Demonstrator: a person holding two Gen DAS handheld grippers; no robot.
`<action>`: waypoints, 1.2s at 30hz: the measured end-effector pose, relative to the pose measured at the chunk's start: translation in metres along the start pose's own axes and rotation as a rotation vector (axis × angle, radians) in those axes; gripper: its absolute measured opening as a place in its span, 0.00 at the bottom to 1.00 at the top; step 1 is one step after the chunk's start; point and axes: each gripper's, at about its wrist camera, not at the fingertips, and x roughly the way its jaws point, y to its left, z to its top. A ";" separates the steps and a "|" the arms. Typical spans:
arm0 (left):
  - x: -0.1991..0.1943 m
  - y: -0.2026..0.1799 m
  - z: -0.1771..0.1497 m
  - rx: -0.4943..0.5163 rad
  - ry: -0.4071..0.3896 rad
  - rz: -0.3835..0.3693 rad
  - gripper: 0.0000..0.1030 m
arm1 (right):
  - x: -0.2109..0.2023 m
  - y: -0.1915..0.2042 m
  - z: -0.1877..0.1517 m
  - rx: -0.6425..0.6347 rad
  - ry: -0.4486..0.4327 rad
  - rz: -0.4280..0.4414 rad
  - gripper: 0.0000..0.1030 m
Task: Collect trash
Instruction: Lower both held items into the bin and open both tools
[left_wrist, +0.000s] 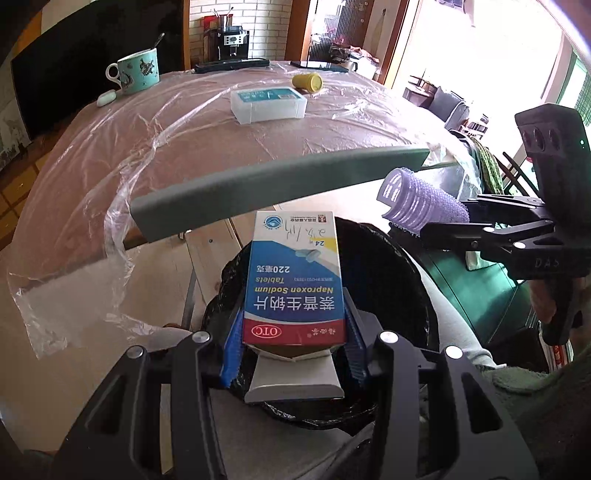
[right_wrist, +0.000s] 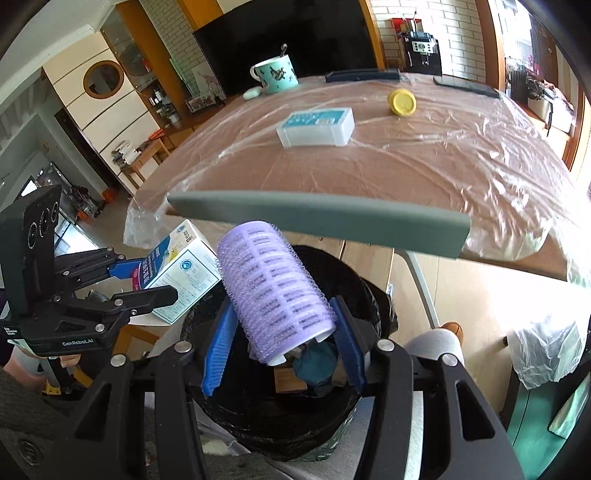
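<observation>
The left gripper (left_wrist: 293, 325) pinches the medicine box (left_wrist: 294, 280) right above the black bin (right_wrist: 280, 406). The right gripper (right_wrist: 282, 341) pinches the purple hair roller (right_wrist: 275, 288) above the bin too. Hold both over the bin's middle, then spread the fingers.

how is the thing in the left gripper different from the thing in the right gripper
The medicine box in the left gripper is a flat-sided carton, blue, white and red with print; the hair roller in the right gripper is a lilac cylinder with a bristly surface. The box's near flap hangs open; the roller is a hollow tube, open at its ends. Both are clamped between blue pads above the black-lined trash bin.
</observation>
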 end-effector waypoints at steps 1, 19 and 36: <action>0.004 0.000 -0.003 0.001 0.010 -0.001 0.45 | 0.003 -0.001 -0.001 0.003 0.008 0.003 0.50; 0.068 0.003 -0.028 0.048 0.179 0.011 0.45 | 0.064 -0.012 -0.031 0.012 0.182 -0.047 0.50; 0.050 0.005 -0.014 0.024 0.160 0.028 0.74 | 0.022 -0.019 -0.015 0.015 0.054 -0.147 0.77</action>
